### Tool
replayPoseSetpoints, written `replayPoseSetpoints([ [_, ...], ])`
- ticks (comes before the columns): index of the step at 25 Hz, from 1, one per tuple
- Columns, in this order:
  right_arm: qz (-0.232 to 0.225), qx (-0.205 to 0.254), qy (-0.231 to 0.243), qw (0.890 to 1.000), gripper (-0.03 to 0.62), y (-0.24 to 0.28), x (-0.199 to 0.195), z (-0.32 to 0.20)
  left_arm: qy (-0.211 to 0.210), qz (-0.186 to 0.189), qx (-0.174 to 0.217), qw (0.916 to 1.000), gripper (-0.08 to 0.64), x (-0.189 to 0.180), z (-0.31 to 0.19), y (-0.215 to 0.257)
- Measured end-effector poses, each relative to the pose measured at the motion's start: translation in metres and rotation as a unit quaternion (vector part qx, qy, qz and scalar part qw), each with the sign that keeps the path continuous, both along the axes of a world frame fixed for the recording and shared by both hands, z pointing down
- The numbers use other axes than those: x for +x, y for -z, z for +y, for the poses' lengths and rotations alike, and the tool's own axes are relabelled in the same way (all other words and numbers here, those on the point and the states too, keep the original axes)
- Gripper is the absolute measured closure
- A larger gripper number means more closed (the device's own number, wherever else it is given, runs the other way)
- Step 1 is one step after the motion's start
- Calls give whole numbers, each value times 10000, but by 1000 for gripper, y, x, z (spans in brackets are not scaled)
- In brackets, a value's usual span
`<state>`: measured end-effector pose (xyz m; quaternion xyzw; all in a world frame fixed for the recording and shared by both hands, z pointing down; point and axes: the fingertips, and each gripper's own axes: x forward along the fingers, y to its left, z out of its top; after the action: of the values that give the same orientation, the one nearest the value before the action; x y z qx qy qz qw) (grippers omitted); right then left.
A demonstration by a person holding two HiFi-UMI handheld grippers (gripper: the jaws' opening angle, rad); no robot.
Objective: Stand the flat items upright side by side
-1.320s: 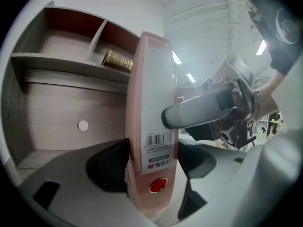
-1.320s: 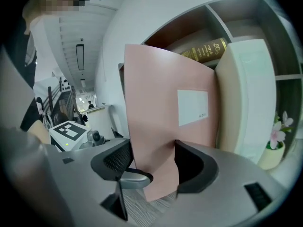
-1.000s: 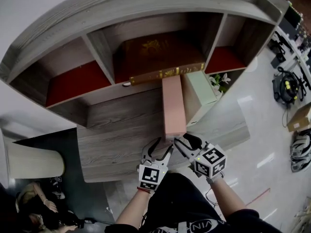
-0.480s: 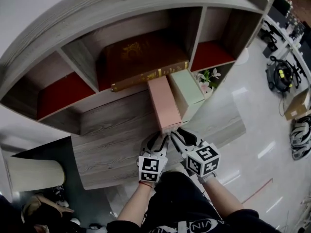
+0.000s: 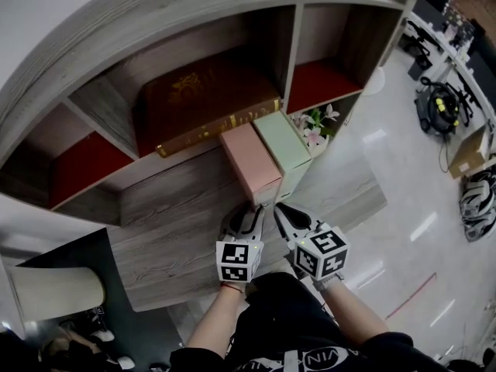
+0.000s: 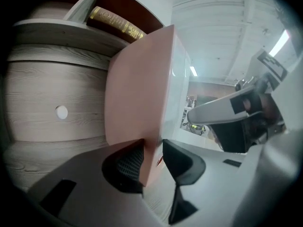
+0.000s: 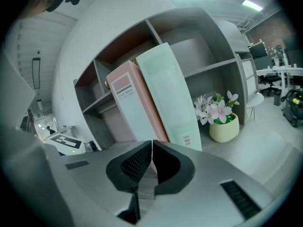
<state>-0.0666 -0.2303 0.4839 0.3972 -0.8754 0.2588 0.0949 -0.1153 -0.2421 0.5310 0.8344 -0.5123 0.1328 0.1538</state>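
Your left tool (image 6: 152, 161) has just closed on the pink box (image 6: 137, 93), labelled "FILE BOX", standing on the desk (image 5: 167, 215) against the green box (image 7: 170, 93); your right tool (image 7: 151, 161) is closed, empty

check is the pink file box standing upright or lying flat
Upright: the pink file box stands on end beside the green file box.
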Motion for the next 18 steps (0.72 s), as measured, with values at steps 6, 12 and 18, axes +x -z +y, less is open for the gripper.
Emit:
replayPoseSetpoints([
  [6,39,-30,-19,10000,583,-2,12,0,62,106,1,9999,437,0,-6,-1],
  [12,-64,131,174,9997,583,2,15,3,74,344,54,9994,437,-1,-8,0],
  [18,5,499,478,9976,583,12,17,15,209,533,168,9982,458,-14,12,17],
])
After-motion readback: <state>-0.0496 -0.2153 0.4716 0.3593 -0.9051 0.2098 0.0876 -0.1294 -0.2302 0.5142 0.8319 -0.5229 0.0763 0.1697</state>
